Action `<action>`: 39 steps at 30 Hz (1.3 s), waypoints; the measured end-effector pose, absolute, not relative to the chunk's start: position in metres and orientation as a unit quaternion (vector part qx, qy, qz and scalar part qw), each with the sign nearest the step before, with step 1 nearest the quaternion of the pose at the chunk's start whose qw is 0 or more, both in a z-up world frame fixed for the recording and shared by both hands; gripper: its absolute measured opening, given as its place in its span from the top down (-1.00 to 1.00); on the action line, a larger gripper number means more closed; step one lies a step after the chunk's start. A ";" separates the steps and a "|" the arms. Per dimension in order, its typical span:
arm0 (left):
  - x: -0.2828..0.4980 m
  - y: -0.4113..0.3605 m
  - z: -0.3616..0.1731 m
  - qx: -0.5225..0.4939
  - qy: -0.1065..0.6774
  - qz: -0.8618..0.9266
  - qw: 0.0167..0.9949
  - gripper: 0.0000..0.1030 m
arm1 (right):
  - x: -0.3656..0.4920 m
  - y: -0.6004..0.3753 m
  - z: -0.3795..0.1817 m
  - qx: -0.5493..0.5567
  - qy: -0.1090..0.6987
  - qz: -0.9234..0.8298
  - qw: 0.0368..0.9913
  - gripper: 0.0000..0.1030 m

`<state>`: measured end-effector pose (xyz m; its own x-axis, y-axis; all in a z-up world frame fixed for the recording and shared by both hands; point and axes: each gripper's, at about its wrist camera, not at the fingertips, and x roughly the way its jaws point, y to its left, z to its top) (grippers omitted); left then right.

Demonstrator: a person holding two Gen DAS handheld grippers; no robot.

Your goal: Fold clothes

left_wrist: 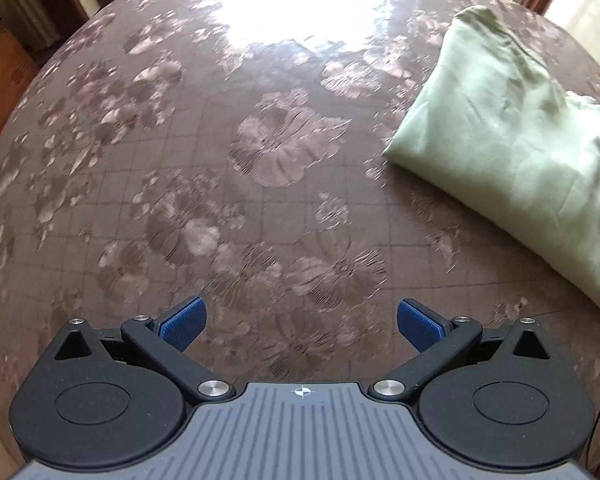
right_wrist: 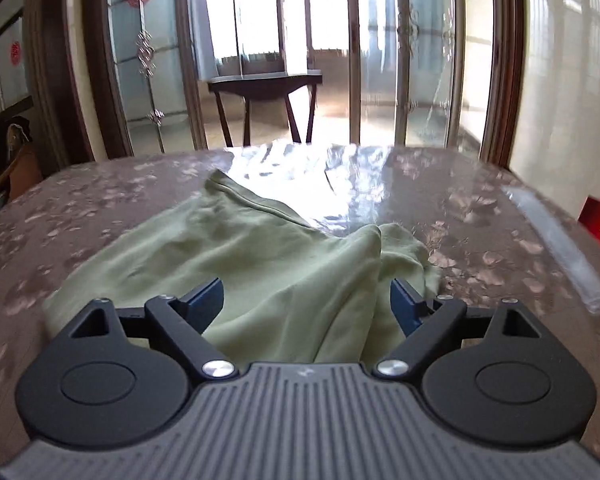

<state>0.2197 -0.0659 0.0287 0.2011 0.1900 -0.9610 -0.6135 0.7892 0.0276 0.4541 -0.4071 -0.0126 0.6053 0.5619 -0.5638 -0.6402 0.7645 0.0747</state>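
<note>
The left gripper [left_wrist: 300, 326] is hovering over bare tablecloth, its blue-padded fingers [left_wrist: 182, 326] standing wide apart and holding nothing. The right gripper [right_wrist: 306, 304] is likewise spread open, its fingers straddling a raised fold of the pale green garment [right_wrist: 260, 264] without pinching it (whether they are brushing the cloth is unclear). The garment is lying folded on the brown floral tablecloth [left_wrist: 260, 152], to the right of the left gripper and well apart from it. Beyond the table, a small dark side table [right_wrist: 266, 84] is standing before glass doors [right_wrist: 420, 60].
</note>
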 end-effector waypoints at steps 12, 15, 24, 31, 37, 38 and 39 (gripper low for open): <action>0.196 -0.063 0.027 -0.222 0.568 0.313 0.728 -1.00 | 0.504 -0.381 -0.051 -0.038 0.353 0.345 0.869 0.78; 0.196 -0.065 0.025 -0.228 0.566 0.316 0.726 -1.00 | 0.493 -0.388 -0.043 -0.025 0.332 0.361 0.871 0.82; 0.201 -0.070 0.024 -0.237 0.560 0.316 0.728 -1.00 | 0.425 -0.402 0.010 -0.027 0.255 0.456 0.852 0.83; 0.189 -0.073 0.017 -0.247 0.563 0.328 0.717 -1.00 | 0.330 -0.409 0.033 -0.062 0.200 0.574 0.791 0.83; 0.183 -0.074 0.010 -0.245 0.569 0.320 0.717 -1.00 | 0.247 -0.423 0.016 -0.108 0.222 0.643 0.725 0.82; 0.184 -0.073 0.008 -0.244 0.570 0.316 0.718 -1.00 | 0.237 -0.426 0.011 -0.112 0.234 0.649 0.715 0.78; 0.185 -0.072 0.007 -0.242 0.572 0.310 0.720 -1.00 | 0.229 -0.428 0.005 -0.115 0.250 0.653 0.705 0.74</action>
<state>0.1852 -0.0724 0.0072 0.1541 0.1701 -0.9733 -0.7237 0.6901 0.0061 0.2291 -0.4276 0.0046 0.0213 0.8639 -0.5031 -0.9790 0.1200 0.1646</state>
